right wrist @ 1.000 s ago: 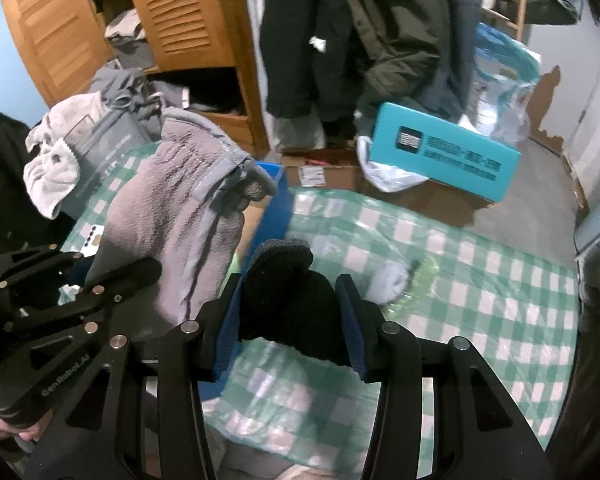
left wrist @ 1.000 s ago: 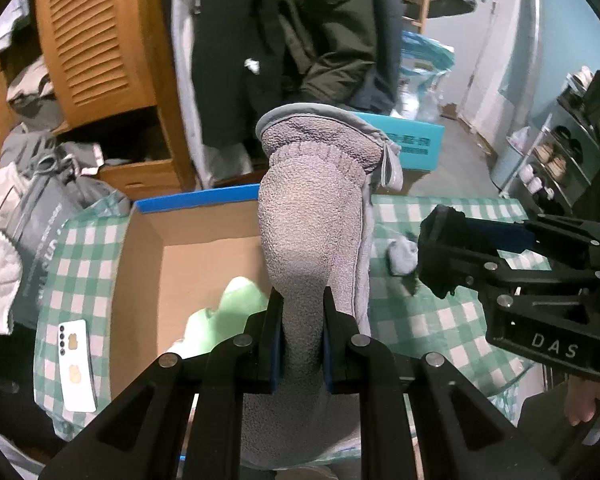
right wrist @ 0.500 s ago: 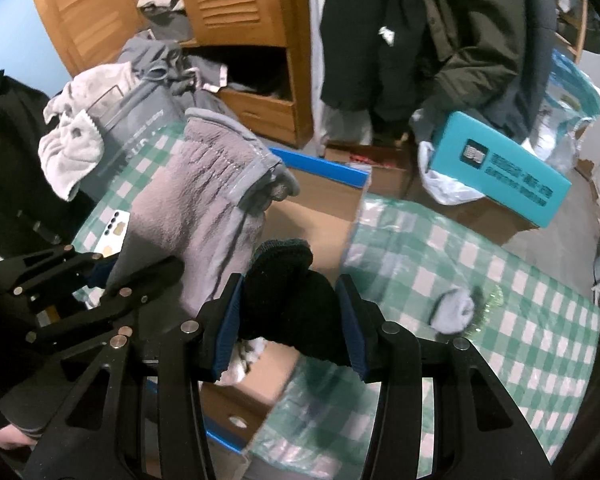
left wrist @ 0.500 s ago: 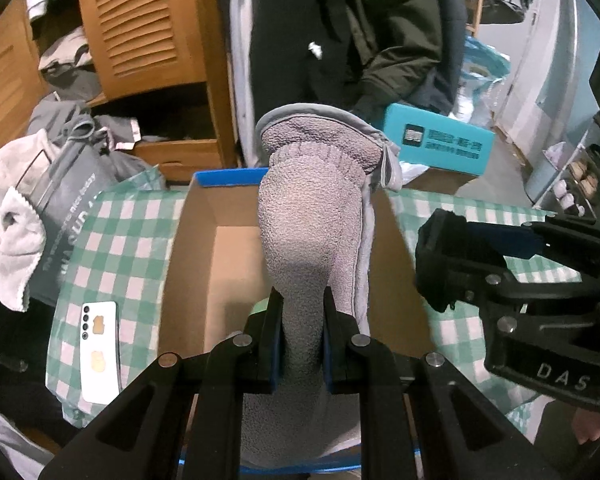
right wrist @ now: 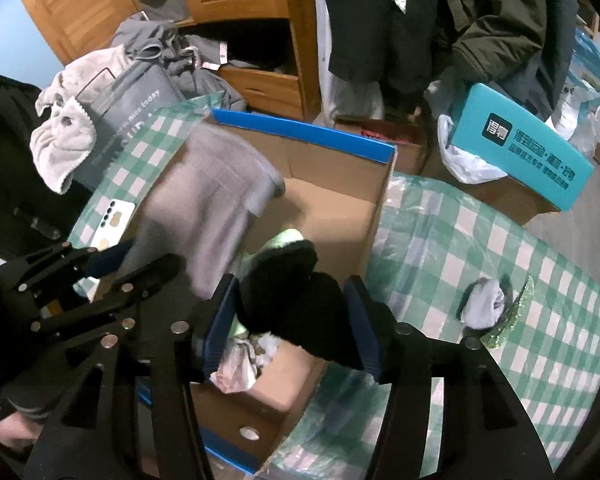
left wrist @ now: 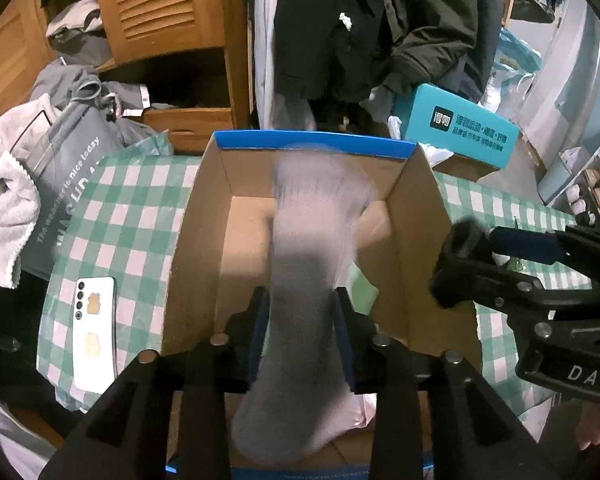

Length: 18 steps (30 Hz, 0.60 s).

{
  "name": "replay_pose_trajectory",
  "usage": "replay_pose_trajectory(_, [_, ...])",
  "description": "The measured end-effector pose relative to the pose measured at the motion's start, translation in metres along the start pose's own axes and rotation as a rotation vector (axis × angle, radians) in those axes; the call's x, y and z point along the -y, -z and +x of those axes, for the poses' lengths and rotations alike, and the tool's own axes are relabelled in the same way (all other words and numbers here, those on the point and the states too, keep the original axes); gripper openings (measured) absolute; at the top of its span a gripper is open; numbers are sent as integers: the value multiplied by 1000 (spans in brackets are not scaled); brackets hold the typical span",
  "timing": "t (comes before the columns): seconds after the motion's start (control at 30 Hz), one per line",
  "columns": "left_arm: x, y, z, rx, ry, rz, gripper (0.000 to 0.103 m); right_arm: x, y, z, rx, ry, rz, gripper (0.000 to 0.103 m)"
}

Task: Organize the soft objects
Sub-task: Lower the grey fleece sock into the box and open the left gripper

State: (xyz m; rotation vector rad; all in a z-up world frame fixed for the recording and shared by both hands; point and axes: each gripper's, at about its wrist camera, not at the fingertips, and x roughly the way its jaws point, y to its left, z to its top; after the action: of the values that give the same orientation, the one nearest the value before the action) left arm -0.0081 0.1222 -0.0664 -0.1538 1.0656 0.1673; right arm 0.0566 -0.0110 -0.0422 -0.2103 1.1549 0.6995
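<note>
Both grippers over the open brown cardboard box with blue rim [left wrist: 314,145], which sits on the green-and-white checked desk [left wrist: 132,216].

Left gripper [left wrist: 302,308]: fingers opening. Grey fleece glove [left wrist: 316,240] is between them, motion-blurred, cuff toward 12 o'clock over the box interior. Slim gaps at both pads, so it looks released, not pinched.

Right gripper [right wrist: 296,312]: fingers opening, moderately wide. Black knit glove [right wrist: 292,280] sits between them above the box's near right corner; cannot tell if the pads press on it.

Already in the box: pale green soft item [right wrist: 286,236] and a pinkish-white bundle [right wrist: 232,364].

On the desk at 3 o'clock of the box: small grey sock ball [right wrist: 482,306], just beside a glittery green item [right wrist: 512,316]. White smartphone [left wrist: 94,330] at 9 o'clock of the box.
</note>
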Motion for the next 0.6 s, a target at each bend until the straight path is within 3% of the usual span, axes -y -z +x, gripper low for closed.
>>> replay_pose_trajectory(0.1, [0, -1, -3, 12, -8, -11, 49, 3, 1, -3, 6, 6, 10, 62])
replay_pose_trajectory(0.6, [23, -6, -15, 28, 13, 0, 55, 33, 18, -23, 29, 48, 66, 70])
